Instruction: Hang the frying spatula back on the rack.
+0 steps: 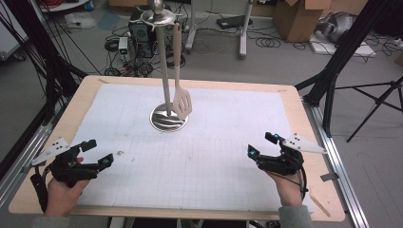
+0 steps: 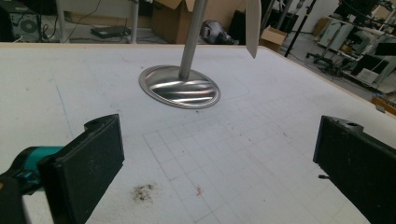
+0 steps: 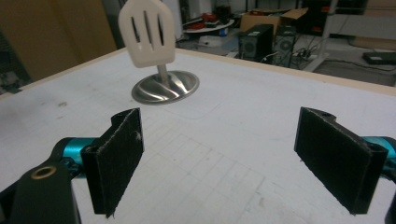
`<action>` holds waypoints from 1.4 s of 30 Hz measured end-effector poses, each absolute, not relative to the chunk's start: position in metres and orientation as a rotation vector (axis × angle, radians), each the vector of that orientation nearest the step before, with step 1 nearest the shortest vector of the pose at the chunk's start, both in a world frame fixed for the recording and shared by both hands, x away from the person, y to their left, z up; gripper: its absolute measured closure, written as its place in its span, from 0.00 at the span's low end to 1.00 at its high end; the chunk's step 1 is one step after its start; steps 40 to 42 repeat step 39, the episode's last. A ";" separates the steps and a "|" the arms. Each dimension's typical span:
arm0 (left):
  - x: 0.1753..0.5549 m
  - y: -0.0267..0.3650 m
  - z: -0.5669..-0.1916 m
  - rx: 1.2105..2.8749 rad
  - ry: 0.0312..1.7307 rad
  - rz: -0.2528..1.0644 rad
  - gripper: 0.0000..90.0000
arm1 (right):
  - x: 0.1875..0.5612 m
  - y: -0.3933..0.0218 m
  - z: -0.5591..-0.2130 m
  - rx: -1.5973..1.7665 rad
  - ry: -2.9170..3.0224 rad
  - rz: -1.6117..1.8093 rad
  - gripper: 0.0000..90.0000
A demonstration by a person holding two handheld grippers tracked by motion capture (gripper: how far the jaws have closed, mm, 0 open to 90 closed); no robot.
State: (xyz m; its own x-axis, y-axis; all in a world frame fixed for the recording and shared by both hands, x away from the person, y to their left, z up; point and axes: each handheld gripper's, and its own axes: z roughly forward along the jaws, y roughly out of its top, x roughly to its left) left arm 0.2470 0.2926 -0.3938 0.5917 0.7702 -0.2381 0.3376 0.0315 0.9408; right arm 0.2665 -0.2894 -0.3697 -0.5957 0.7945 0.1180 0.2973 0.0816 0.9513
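Note:
A metal utensil stand (image 1: 165, 71) rises from a round steel base (image 1: 169, 118) at the table's middle back. A cream slotted spatula (image 1: 181, 100) hangs from its top hook, blade down just above the base (image 3: 165, 87); the same spatula (image 3: 146, 32) faces the right gripper view. My left gripper (image 1: 97, 153) rests open near the front left, with nothing between its pads (image 2: 84, 168). My right gripper (image 1: 263, 144) stands open near the front right, jaws wide apart and empty. The stand's base (image 2: 180, 86) lies well beyond the left jaws.
White gridded paper (image 1: 199, 156) covers the wooden table (image 1: 90, 88). A small dark smudge (image 2: 142, 191) marks the paper near the left gripper. Beyond the table are cables, computer cases (image 1: 140, 33), cardboard boxes (image 1: 297, 16) and black tripod legs (image 1: 332, 71).

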 end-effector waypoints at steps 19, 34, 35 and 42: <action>0.245 0.294 -0.394 1.556 0.979 0.500 0.02 | 0.233 -0.323 -0.374 1.138 1.647 1.446 0.16; 0.240 0.301 -0.394 1.551 1.030 0.521 0.02 | 0.216 -0.343 -0.383 1.188 1.620 1.445 0.16; 0.240 0.300 -0.394 1.550 1.029 0.522 0.02 | 0.215 -0.345 -0.384 1.192 1.612 1.450 0.16; 0.239 0.297 -0.395 1.569 1.021 0.515 0.02 | 0.214 -0.351 -0.384 1.203 1.584 1.486 0.16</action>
